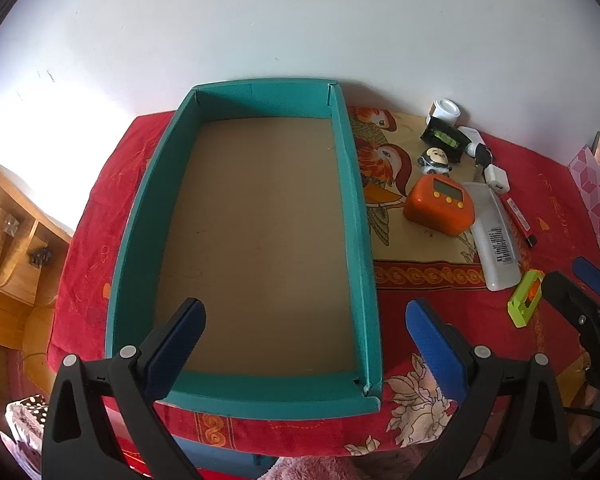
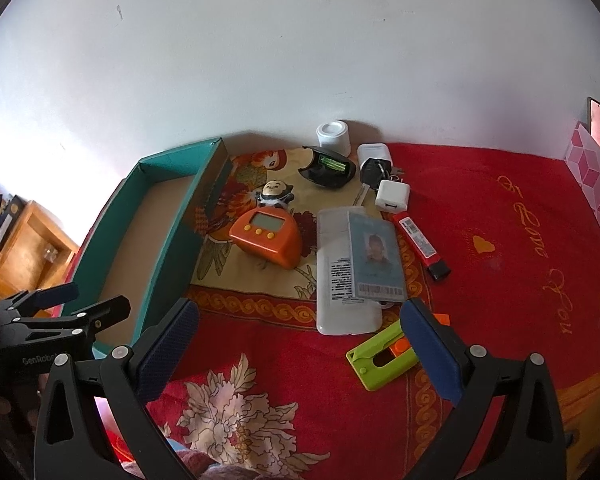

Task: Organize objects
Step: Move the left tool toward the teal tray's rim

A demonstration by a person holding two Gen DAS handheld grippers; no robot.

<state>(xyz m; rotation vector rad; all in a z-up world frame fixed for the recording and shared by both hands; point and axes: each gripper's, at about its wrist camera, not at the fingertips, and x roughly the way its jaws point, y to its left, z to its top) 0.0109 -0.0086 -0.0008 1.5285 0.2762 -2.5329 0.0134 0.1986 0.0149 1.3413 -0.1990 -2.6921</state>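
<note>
A teal box (image 1: pixel 360 216) with a bare brown floor lies on the red cloth; it also shows in the right wrist view (image 2: pixel 168 240). My left gripper (image 1: pixel 304 312) is open and empty over the box's near end. To the box's right lie an orange timer (image 2: pixel 268 236), a panda figure (image 2: pixel 275 194), a white case (image 2: pixel 342 280) with an ID card (image 2: pixel 376 260) on it, a red marker (image 2: pixel 418 242), a green cutter (image 2: pixel 380 358), a white charger (image 2: pixel 392 196), keys (image 2: pixel 372 178) and a black level (image 2: pixel 330 168). My right gripper (image 2: pixel 300 320) is open and empty, near the cutter.
A white jar (image 2: pixel 333 133) and a white earbud case (image 2: pixel 374 154) stand by the wall. A pink patterned box (image 2: pixel 596 184) is at the far right. A wooden cabinet (image 1: pixel 12 236) stands left of the table. The cloth's front edge is close below both grippers.
</note>
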